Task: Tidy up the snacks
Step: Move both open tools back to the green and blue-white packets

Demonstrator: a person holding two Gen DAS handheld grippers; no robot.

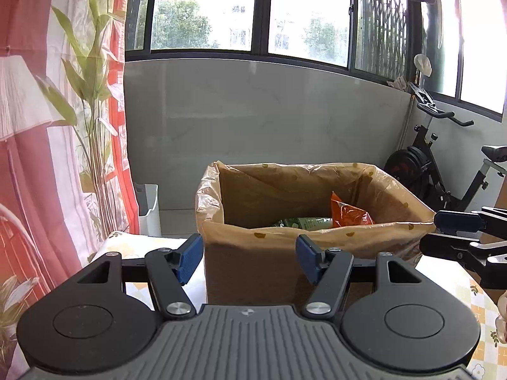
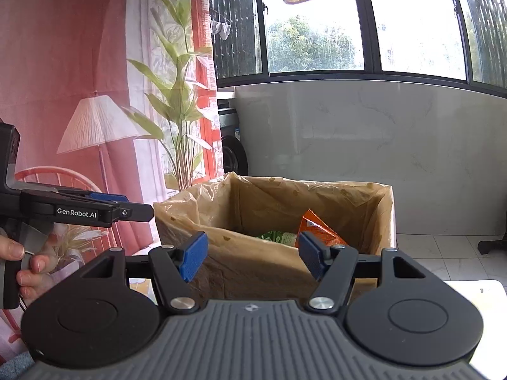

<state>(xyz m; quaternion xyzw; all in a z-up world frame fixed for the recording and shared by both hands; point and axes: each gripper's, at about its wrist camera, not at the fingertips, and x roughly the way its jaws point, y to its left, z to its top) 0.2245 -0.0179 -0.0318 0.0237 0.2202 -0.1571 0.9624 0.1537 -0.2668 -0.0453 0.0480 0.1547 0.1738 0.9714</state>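
Observation:
A cardboard box [image 1: 253, 269] lined with a tan plastic bag stands on the table; it also shows in the right wrist view [image 2: 259, 269]. Inside lie an orange snack bag [image 1: 348, 213] [image 2: 317, 228] and a green snack pack [image 1: 301, 222] [image 2: 279, 237]. My left gripper [image 1: 248, 258] is open and empty, just in front of the box's near wall. My right gripper [image 2: 253, 258] is open and empty, also facing the box. Each gripper shows from the side in the other's view: the right one [image 1: 459, 234], the left one [image 2: 126, 210].
The table [image 1: 456, 288] has a yellow floral cloth. A curtain [image 1: 47, 126] with plant and lamp print hangs at the left. An exercise bike [image 1: 443, 171] stands at the right, a white bin [image 1: 149, 209] on the floor, and windows behind.

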